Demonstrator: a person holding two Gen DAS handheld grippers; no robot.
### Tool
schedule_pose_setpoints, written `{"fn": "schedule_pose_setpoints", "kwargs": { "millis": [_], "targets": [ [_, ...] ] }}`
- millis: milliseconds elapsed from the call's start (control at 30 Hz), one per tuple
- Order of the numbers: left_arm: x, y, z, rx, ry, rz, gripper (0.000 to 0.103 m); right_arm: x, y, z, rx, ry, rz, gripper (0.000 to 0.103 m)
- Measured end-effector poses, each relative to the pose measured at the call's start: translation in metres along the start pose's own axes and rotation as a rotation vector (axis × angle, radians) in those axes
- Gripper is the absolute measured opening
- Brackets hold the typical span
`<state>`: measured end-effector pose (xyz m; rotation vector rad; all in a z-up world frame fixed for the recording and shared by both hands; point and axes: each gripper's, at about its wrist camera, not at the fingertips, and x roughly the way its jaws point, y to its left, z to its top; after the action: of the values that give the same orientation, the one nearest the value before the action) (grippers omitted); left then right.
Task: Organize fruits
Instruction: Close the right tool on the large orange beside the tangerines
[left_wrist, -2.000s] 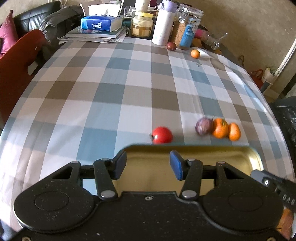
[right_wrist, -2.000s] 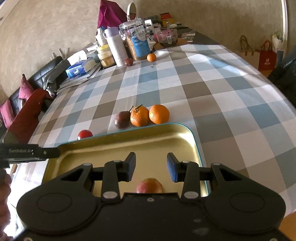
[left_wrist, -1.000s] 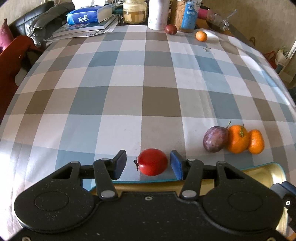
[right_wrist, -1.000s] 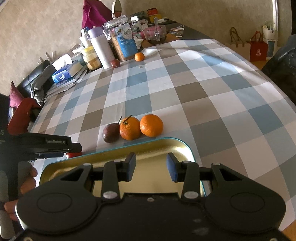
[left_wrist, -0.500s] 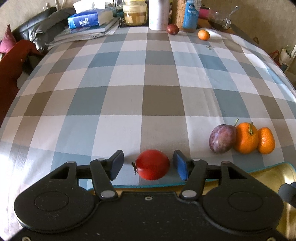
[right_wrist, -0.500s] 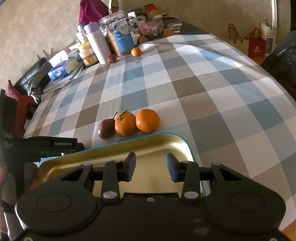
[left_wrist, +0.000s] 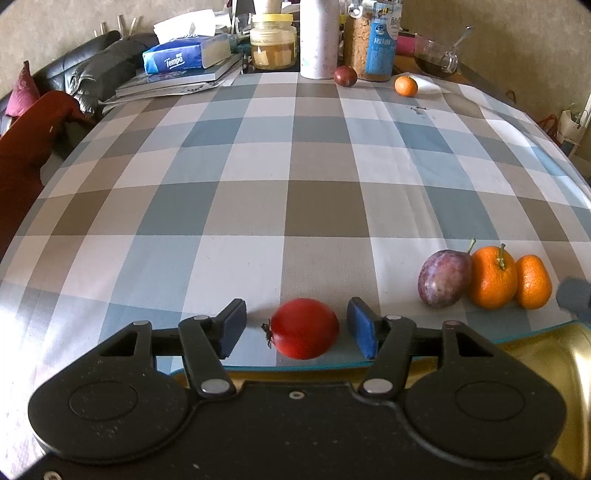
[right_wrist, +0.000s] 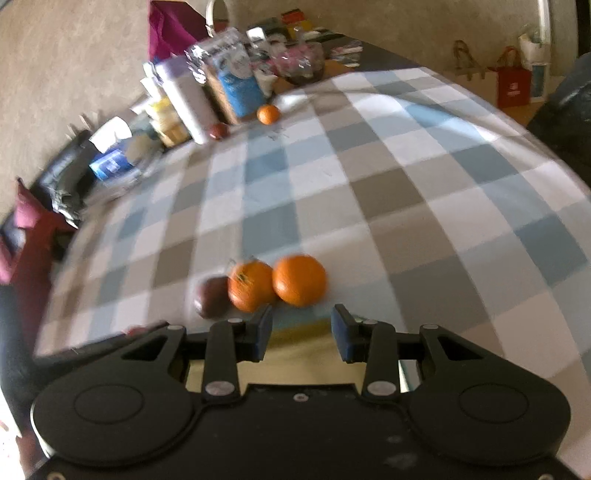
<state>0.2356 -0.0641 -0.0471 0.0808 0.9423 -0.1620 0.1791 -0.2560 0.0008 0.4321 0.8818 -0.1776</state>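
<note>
A red tomato (left_wrist: 303, 328) lies on the checked cloth between the fingers of my left gripper (left_wrist: 295, 314). The jaws are open, with a gap on each side of it. To its right a purple plum (left_wrist: 443, 278), a stemmed orange (left_wrist: 493, 278) and a second orange (left_wrist: 533, 280) sit in a row against the gold tray (left_wrist: 546, 347). My right gripper (right_wrist: 301, 334) hangs over the tray's far rim (right_wrist: 306, 347). Its jaws are closing with nothing between them. The round orange (right_wrist: 299, 280) lies just beyond its tips, next to the stemmed orange (right_wrist: 251, 284) and the plum (right_wrist: 212, 295).
At the table's far end stand jars, a white bottle (left_wrist: 319, 40), a tissue box (left_wrist: 173, 61) on books, a dark red fruit (left_wrist: 345, 75) and a small orange (left_wrist: 405, 85). A sofa and a red chair (left_wrist: 22, 147) are at the left, and bags (right_wrist: 513, 86) are on the floor at the right.
The left jaws have spread wider around the tomato. The right gripper has moved forward over the tray towards the oranges, and its view is now blurred.
</note>
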Motion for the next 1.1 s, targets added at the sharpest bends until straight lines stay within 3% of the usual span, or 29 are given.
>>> {"fn": "schedule_pose_setpoints", "kwargs": {
  "millis": [267,367,667,800,1100],
  "targets": [
    [0.000,0.000,-0.001,0.000,-0.007,-0.001,0.065,0.032,0.004,0.015,0.006,0.035,-0.079,0.039],
    [-0.001,0.000,-0.001,0.000,-0.008,-0.001,0.065,0.041,0.004,0.014,0.007,0.050,-0.071,0.041],
    [-0.001,0.000,-0.001,-0.001,-0.008,0.000,0.065,0.051,0.015,0.017,-0.040,-0.003,-0.125,0.043],
    [-0.001,0.000,-0.001,-0.001,-0.008,0.000,0.065,0.065,0.011,0.020,-0.041,0.032,-0.151,0.043],
    [-0.001,0.000,-0.001,-0.001,-0.008,0.000,0.065,0.070,0.020,0.017,-0.098,-0.018,-0.214,0.039]
  ]
}}
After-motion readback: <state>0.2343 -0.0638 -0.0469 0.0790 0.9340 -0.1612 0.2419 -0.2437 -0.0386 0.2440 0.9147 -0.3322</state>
